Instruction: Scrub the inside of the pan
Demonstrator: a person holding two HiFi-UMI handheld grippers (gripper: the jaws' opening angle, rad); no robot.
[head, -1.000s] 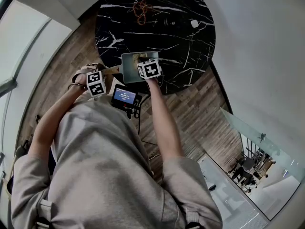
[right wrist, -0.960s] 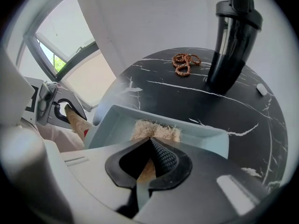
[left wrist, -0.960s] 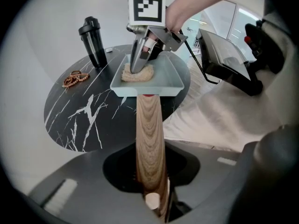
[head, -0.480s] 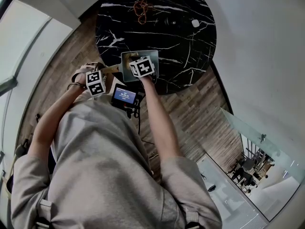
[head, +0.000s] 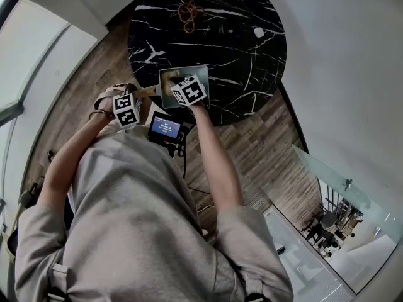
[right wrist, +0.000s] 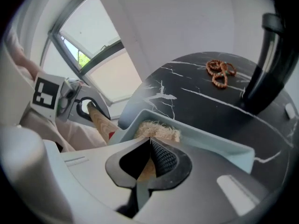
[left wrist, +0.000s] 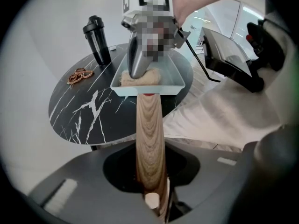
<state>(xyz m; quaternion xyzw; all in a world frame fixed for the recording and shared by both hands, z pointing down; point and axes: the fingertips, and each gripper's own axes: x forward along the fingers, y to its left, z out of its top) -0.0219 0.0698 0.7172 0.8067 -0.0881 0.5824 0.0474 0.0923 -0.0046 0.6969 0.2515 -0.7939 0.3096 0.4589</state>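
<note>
Two grips held: my left tool (left wrist: pixel 152 190) was clamped on the long wooden handle (left wrist: pixel 149 134) of the pale rectangular pan (left wrist: pixel 174 85), and my right tool (right wrist: pixel 149 149) was closed on a tan fibrous scrubbing pad (right wrist: pixel 160 130) inside that pan, near the edge of the round black marble bench (head: pixel 239 43).

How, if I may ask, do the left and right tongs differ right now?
The left tongs grip the wooden handle; the right tongs grip a fibrous scrubber. The left tongs sit outside the pan, the right tongs reach into it. Both are shut on something.
</note>
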